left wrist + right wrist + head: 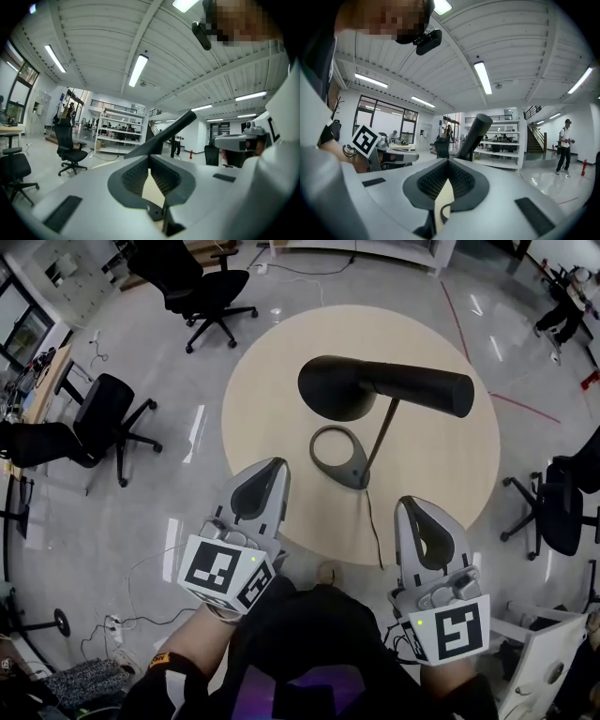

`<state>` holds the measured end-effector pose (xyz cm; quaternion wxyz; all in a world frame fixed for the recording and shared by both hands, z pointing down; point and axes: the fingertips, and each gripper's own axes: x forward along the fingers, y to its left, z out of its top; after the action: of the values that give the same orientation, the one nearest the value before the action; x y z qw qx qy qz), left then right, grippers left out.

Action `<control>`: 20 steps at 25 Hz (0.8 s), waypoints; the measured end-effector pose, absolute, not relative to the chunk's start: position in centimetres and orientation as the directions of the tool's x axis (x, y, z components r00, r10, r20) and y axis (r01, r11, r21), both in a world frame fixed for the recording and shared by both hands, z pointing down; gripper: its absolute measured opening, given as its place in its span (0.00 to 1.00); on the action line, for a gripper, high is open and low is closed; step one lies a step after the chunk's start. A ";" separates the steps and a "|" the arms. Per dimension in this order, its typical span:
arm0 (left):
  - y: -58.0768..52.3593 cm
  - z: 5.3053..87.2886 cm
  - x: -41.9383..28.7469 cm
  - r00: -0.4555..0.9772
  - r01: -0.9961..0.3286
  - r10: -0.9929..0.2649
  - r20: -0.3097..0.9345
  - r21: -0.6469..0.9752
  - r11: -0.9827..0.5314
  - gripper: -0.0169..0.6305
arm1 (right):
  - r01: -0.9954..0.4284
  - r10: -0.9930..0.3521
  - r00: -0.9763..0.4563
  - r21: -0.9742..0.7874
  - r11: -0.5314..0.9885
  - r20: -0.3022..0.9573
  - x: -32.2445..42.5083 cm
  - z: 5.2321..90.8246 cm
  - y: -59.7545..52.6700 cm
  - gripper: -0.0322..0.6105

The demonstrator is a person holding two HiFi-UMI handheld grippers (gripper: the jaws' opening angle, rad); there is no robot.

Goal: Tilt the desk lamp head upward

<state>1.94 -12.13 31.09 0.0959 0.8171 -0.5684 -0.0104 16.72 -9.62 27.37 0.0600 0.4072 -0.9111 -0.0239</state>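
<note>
A black desk lamp stands on the round beige table. Its dome head joins a thick horizontal tube. A thin stem slants down to the ring-shaped base. My left gripper is shut and empty at the table's near edge, left of the base. My right gripper is shut and empty, just off the near edge to the right. In the left gripper view the shut gripper points at the lamp tube. The right gripper view shows its closed gripper under the tube.
The lamp's cord runs off the near table edge. Black office chairs stand at the left, back and right. Cables and a power strip lie on the floor at lower left. Shelving stands far off.
</note>
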 end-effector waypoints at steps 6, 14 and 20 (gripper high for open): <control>-17.2 28.9 0.5 0.429 -0.881 -0.902 0.046 0.242 -0.407 0.12 | -0.758 -0.761 -0.648 0.123 0.640 -0.036 17.0 19.3 -12.9 0.07; -23.1 29.9 -1.2 0.541 -0.793 -0.838 0.077 0.378 -0.477 0.28 | -0.818 -0.825 -0.560 0.202 0.538 -0.072 17.2 12.4 -17.7 0.07; -26.2 33.7 -3.2 0.604 -0.663 -0.795 0.057 0.589 -0.462 0.32 | -0.819 -0.835 -0.549 0.226 0.528 -0.038 15.7 10.9 -21.1 0.07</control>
<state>-3.23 -26.18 33.71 0.2899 0.8473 -0.4303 -0.1134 15.65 -21.15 10.91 0.0373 0.4735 -0.8732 -0.1091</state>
